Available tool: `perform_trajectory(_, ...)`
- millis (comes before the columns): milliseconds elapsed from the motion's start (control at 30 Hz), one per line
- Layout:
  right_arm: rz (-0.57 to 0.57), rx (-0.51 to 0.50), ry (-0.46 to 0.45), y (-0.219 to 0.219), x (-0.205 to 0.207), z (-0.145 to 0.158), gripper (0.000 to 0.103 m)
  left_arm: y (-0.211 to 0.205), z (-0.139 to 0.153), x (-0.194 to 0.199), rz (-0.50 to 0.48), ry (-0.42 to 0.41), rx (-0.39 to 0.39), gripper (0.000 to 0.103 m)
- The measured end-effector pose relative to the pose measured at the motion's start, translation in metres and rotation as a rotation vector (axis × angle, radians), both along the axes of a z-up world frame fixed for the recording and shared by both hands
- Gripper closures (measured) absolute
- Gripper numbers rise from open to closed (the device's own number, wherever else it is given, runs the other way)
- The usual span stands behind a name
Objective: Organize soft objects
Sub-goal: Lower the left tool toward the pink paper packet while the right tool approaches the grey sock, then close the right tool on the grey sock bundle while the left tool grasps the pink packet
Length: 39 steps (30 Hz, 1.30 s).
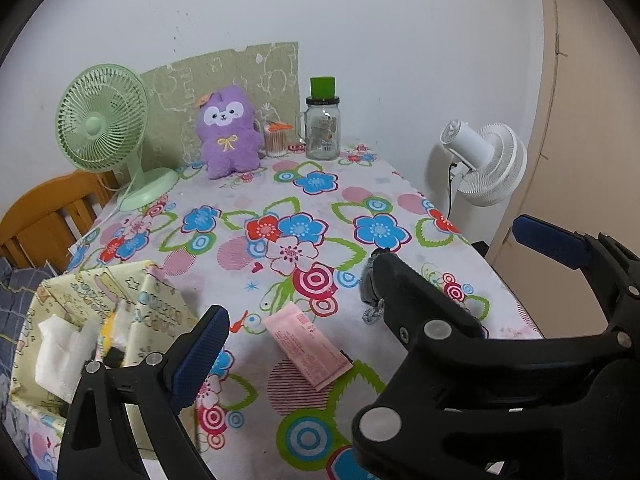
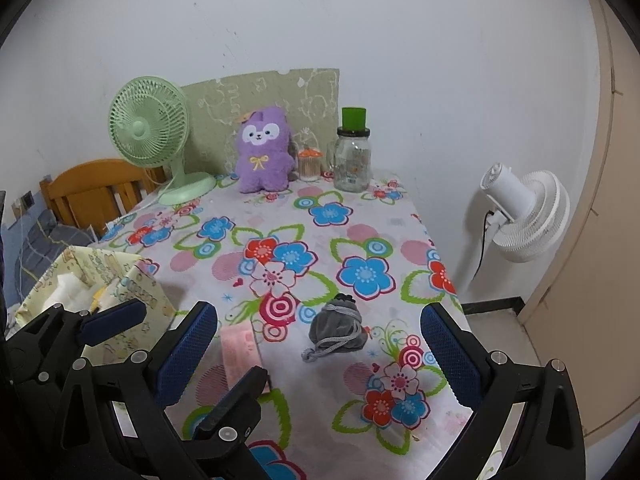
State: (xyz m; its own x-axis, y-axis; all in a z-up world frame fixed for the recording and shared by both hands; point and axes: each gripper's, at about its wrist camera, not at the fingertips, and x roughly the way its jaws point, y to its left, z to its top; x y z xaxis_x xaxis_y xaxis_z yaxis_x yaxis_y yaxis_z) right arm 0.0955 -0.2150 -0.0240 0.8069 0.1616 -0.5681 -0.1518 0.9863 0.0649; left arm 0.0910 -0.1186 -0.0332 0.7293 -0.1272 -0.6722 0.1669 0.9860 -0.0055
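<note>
Both grippers, left gripper [image 1: 404,296] and right gripper [image 2: 320,356], share black plastic frames, silver round rivets, and blue textured finger pads [image 2: 188,350]

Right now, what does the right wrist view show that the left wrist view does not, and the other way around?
Only the right wrist view shows the grey drawstring pouch whole; in the left wrist view the right gripper hides most of it. Only the left wrist view shows the pink packet whole; in the right wrist view the left gripper covers part of it. Both show the purple plush, the green fan, the glass jar, the yellow fabric bin, and both grippers open.
</note>
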Motion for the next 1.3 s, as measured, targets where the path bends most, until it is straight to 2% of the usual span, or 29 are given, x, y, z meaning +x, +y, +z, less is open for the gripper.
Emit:
perform_trajectory(600,0.006,-0.028,0.066,-0.003,0.044,-0.039,0.000,-0.005,-0.041,0.039,0.035,0.099,-0.008,0.007)
perform_trajectory(1300,0.027,-0.029,0.142,0.003,0.080,-0.073,0.002,0.000,-0.074,0.066,0.085,0.198,-0.024,0.010)
